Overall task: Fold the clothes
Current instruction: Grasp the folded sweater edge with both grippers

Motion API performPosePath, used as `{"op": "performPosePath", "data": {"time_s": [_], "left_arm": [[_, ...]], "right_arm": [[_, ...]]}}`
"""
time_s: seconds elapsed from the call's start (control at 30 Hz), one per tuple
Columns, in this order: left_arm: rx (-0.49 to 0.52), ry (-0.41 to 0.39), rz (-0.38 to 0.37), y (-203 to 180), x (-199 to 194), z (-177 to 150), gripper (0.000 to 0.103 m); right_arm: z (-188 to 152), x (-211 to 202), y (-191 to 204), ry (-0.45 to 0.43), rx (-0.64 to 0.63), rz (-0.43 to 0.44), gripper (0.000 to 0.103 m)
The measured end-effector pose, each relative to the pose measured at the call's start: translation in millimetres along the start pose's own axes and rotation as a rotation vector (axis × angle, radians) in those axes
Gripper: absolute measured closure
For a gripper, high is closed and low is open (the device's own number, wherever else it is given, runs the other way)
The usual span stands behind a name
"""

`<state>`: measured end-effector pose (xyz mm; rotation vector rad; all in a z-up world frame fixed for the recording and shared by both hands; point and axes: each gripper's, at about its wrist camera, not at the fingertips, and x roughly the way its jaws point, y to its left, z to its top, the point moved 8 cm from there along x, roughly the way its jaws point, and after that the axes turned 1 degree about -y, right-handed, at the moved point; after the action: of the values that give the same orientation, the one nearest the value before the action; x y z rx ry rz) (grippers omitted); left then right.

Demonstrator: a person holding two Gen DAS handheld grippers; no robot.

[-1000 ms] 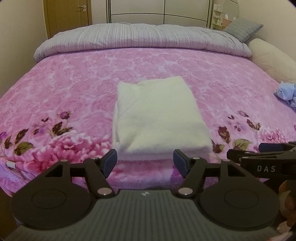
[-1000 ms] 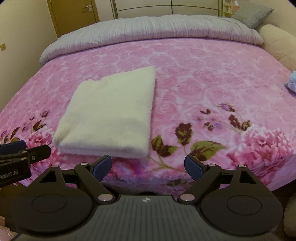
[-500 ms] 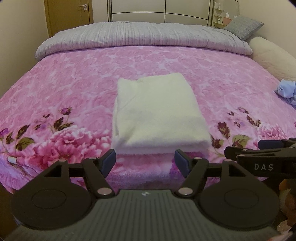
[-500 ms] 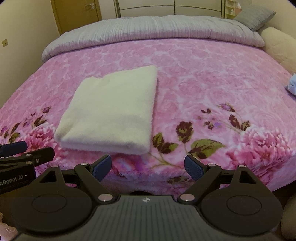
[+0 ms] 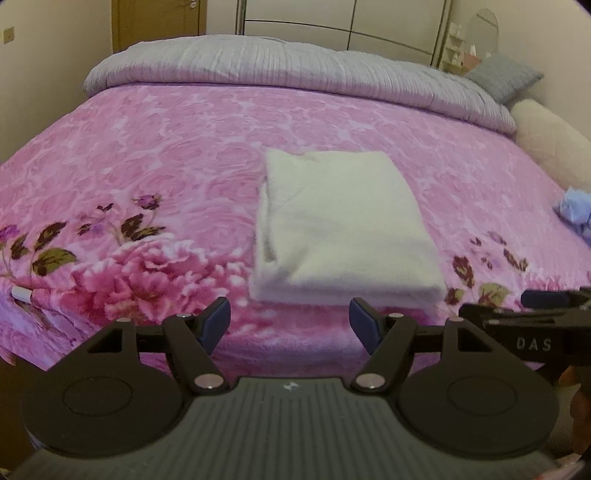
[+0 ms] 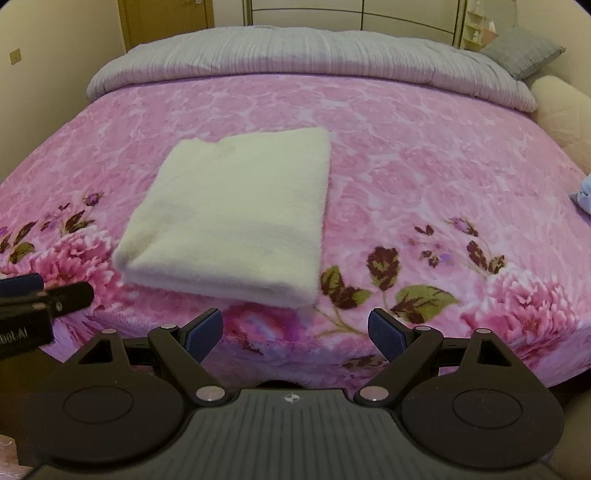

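Observation:
A cream white garment (image 5: 340, 225) lies folded into a neat rectangle on the pink floral bedspread (image 5: 166, 155), near the bed's front edge. It also shows in the right wrist view (image 6: 236, 218), left of centre. My left gripper (image 5: 290, 325) is open and empty, just short of the fold's near edge. My right gripper (image 6: 295, 334) is open and empty, in front of the fold's right corner. Each gripper shows at the edge of the other's view.
A grey quilt (image 5: 295, 70) lies rolled across the far end of the bed. A grey pillow (image 5: 506, 75) and a beige cushion (image 5: 550, 144) sit at the far right. A crumpled light blue cloth (image 5: 576, 210) lies at the right edge. A door (image 5: 155, 20) stands behind.
Both grippers have drawn back slightly from the bed and stayed open. The left view has swung a little to the left. The folded garment has not moved.

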<state>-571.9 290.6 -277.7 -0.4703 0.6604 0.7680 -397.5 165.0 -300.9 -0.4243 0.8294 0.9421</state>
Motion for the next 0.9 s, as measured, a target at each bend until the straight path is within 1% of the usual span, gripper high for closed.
{"op": "performPosePath", "data": {"time_s": [0.1, 0.13, 0.2, 0.3, 0.37, 0.4, 0.47, 0.53, 0.67, 0.77, 0.8, 0.83, 0.87, 0.9], "left_arm": [[-0.079, -0.009, -0.062, 18, 5, 5, 0.034], [-0.118, -0.009, -0.092, 25, 9, 7, 0.034], [-0.197, -0.008, -0.152, 39, 16, 12, 0.034], [-0.315, 0.003, -0.228, 57, 34, 22, 0.035], [-0.368, 0.006, -0.268, 65, 48, 28, 0.034], [-0.39, 0.014, -0.282, 69, 56, 30, 0.034], [-0.426, 0.044, -0.309, 74, 76, 34, 0.034], [-0.453, 0.075, -0.321, 79, 98, 36, 0.035], [-0.495, 0.138, -0.367, 84, 141, 41, 0.035], [-0.503, 0.172, -0.4, 82, 169, 44, 0.035], [-0.505, 0.183, -0.412, 82, 178, 46, 0.033], [-0.515, 0.191, -0.435, 81, 187, 47, 0.03], [-0.528, 0.198, -0.464, 81, 194, 48, 0.029], [-0.539, 0.205, -0.494, 81, 200, 49, 0.029]], "right_arm": [[4, 2, -1, -0.018, 0.012, 0.013, 0.015], [7, 2, -5, -0.033, 0.044, 0.032, 0.015], [13, 2, -15, -0.056, 0.117, 0.083, 0.015], [26, 3, -38, -0.091, 0.255, 0.191, 0.015], [32, 10, -49, -0.099, 0.327, 0.245, 0.015], [34, 18, -52, -0.089, 0.35, 0.26, 0.015], [37, 34, -58, -0.069, 0.394, 0.29, 0.015], [40, 51, -64, -0.049, 0.439, 0.319, 0.015], [46, 89, -64, -0.017, 0.474, 0.361, 0.016], [50, 117, -69, 0.01, 0.523, 0.383, 0.016], [52, 126, -71, 0.018, 0.54, 0.391, 0.016], [53, 135, -74, 0.024, 0.558, 0.4, 0.016], [54, 144, -77, 0.029, 0.577, 0.409, 0.016], [56, 151, -78, 0.03, 0.603, 0.438, 0.016]]}}
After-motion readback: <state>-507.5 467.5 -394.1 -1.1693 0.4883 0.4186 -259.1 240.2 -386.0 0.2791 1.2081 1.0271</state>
